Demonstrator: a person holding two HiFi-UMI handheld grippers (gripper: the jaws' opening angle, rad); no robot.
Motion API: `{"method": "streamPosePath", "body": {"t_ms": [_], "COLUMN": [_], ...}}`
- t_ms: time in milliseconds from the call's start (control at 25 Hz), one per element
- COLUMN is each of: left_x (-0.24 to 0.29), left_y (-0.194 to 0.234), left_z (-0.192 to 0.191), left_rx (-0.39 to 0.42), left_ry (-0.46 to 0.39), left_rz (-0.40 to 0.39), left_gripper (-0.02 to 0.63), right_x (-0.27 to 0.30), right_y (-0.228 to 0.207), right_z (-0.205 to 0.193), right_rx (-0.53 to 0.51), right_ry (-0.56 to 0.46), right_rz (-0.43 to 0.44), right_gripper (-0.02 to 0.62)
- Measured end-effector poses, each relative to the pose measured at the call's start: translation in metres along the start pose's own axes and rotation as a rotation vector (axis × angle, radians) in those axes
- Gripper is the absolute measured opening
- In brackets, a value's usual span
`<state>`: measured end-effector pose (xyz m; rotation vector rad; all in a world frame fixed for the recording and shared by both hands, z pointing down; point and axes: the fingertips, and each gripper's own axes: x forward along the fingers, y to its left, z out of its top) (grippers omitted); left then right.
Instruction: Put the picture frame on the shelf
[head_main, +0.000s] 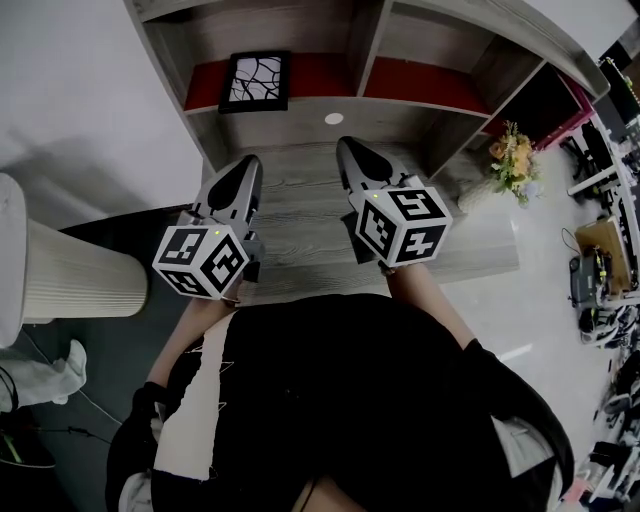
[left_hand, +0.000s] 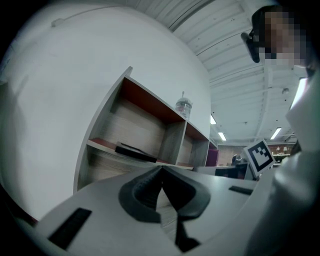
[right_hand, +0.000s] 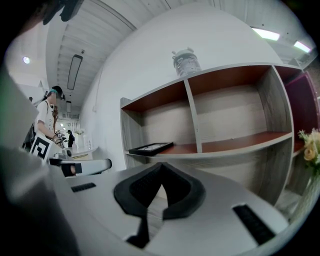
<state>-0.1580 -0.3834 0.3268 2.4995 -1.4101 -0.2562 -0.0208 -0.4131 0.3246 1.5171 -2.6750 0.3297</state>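
Observation:
A black picture frame (head_main: 256, 81) with a white branching pattern lies flat on the red floor of the shelf's (head_main: 300, 118) left compartment. The same frame (left_hand: 135, 151) shows edge-on in the left gripper view, and as a dark slab (right_hand: 151, 148) in the right gripper view. My left gripper (head_main: 251, 163) is shut and holds nothing, hovering over the wooden tabletop short of the shelf. My right gripper (head_main: 348, 146) is also shut and empty, beside it to the right. Their jaws meet at the tips in both gripper views (left_hand: 161, 170) (right_hand: 161, 165).
A clear jar (right_hand: 186, 62) stands on top of the shelf. A flower bunch (head_main: 512, 160) sits at the table's right end. A pale ribbed cylinder (head_main: 80, 279) stands at the left. A white round spot (head_main: 334, 118) marks the shelf's lower board. People stand far off in the office.

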Motion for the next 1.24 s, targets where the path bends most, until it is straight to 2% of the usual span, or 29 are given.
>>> {"method": "streamPosePath", "body": {"t_ms": [1240], "left_x": [0.0064], "left_y": [-0.0005], "left_z": [0.0005], "left_rx": [0.002], "left_ry": [-0.003], "left_rz": [-0.013], "left_gripper": [0.012], "right_x": [0.0037], "right_y": [-0.0026], "right_z": [-0.0030], "right_rx": [-0.023], "right_ry": [0.009], "right_rz": [-0.010], "right_gripper": [0.005]}}
